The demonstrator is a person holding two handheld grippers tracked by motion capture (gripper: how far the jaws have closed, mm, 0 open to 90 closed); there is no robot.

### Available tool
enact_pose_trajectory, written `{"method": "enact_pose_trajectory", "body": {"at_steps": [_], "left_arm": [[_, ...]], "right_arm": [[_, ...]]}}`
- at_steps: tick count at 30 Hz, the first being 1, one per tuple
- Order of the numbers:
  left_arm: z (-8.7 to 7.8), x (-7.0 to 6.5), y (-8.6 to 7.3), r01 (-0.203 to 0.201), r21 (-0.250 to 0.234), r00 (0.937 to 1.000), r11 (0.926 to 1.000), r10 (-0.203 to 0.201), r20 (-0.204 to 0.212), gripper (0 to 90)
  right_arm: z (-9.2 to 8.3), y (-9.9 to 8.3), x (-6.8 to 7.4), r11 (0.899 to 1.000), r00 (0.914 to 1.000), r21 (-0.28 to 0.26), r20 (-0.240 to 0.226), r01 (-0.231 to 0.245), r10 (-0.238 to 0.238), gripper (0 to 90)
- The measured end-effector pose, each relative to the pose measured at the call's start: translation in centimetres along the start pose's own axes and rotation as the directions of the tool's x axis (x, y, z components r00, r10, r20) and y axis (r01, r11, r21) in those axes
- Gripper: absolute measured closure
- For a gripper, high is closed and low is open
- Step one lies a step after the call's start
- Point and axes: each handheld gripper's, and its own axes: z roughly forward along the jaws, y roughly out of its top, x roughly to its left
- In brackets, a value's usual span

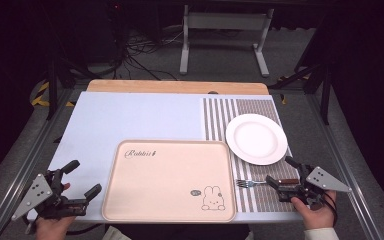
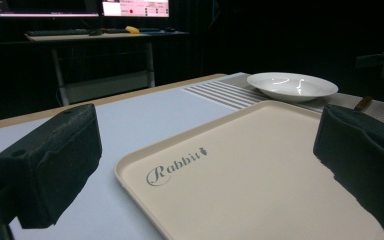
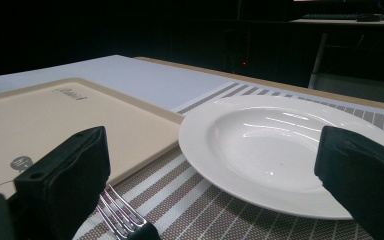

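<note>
On the striped placemat [image 1: 260, 197], silver fork [image 1: 250, 183] with brown handle, between the wide right claw [image 1: 281, 175], nothing gripped.

"Rabbit" in script on the beige tray [image 2: 260, 165], near one corner.

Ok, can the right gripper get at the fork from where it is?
Probably yes: the right gripper is open, the fork lies flat on the striped mat just below its jaws, with nothing between them.

The high view looked down from the table's [image 1: 130, 115] near edge. Each gripper view sat low at a near corner, facing inward; both shared the tray [image 2: 260, 165] and plate [image 3: 280, 150].
</note>
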Motion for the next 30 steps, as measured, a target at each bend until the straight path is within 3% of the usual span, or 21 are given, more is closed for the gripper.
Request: {"method": "enact_pose_trajectory", "body": {"at_steps": [18, 23, 30], "left_arm": [[0.0, 0.1, 0.0, 0.003, -0.004, 1.0000, 1.0000, -0.003, 0.000, 0.0], [0.0, 0.0, -0.1, 0.006, 0.001, 1.0000, 1.0000, -0.006, 0.000, 0.1], [0.0, 0.0, -0.1, 0.009, 0.002, 1.0000, 1.0000, -0.009, -0.004, 0.0]], "right_arm": [[0.1, 0.1, 0.0, 1.000, 0.9999, 0.001, -0.012, 0.000, 0.000, 2.2], [0.5, 0.9, -0.2, 1.000, 0.9996, -0.002, -0.027, -0.005, 0.005, 2.0], [1.6, 2.3, -0.4, 0.998, 0.9987, 0.057, -0.034, 0.041, -0.039, 2.0]]}}
